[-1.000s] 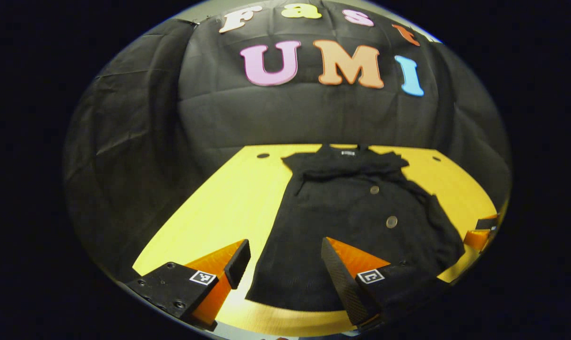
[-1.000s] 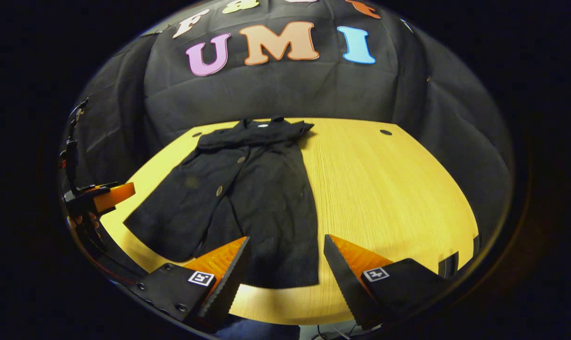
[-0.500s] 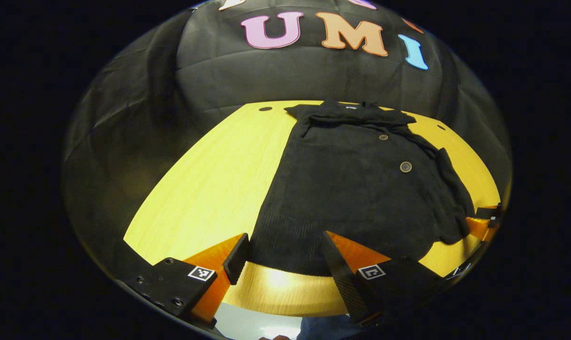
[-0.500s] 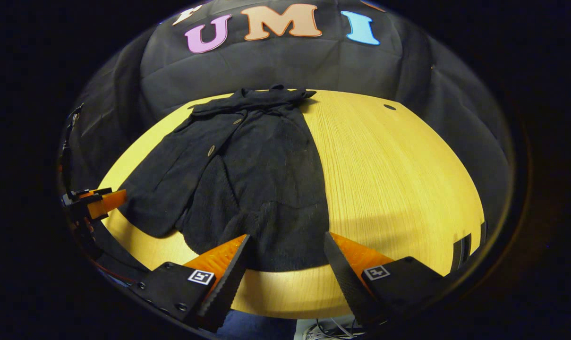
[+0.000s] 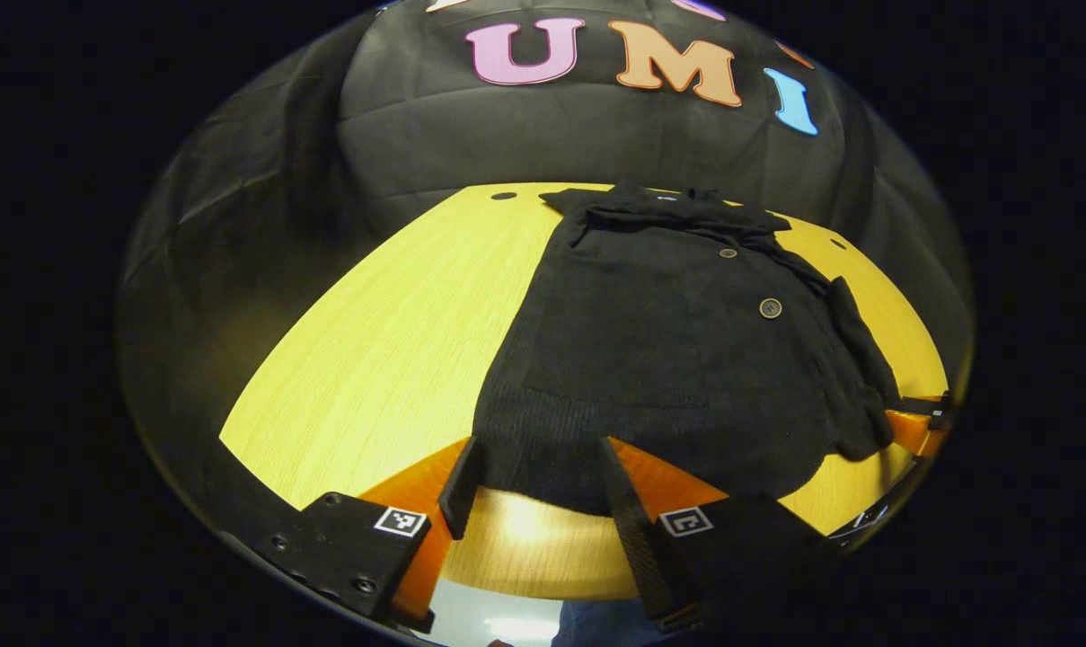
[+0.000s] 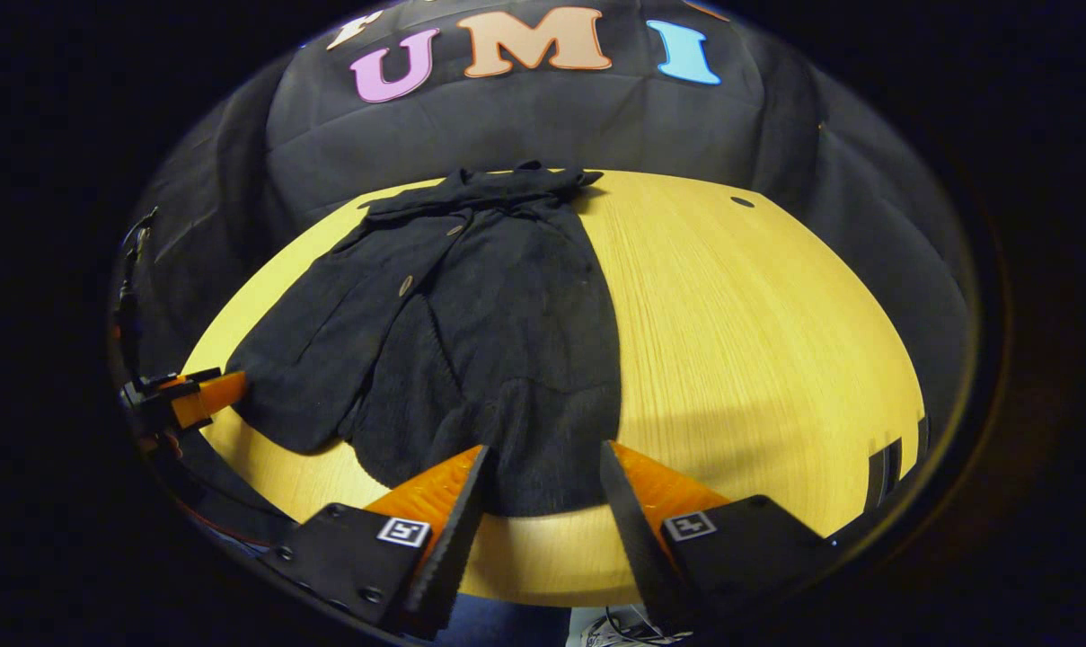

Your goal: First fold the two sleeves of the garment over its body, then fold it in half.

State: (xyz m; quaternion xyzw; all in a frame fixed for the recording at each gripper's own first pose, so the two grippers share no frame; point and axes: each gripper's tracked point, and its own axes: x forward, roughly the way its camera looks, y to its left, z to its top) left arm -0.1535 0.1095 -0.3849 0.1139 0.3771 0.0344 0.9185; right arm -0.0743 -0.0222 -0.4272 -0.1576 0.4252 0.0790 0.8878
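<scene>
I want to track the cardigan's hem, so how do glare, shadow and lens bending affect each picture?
Left gripper view: bright glare on the table just below the cardigan hem; table edges curve strongly. Right gripper view: a soft shadow band crosses the table, and the black cardigan shows little fold detail.

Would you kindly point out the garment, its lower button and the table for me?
garment (image 5: 650, 359): left gripper view, middle of its body.
lower button (image 5: 771, 308): left gripper view, its face.
table (image 6: 758, 332): right gripper view, bare wood beside the garment.

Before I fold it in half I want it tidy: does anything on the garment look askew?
Yes: the garment's near hem is uneven, one front panel splaying out past the other toward the table's edge.
</scene>
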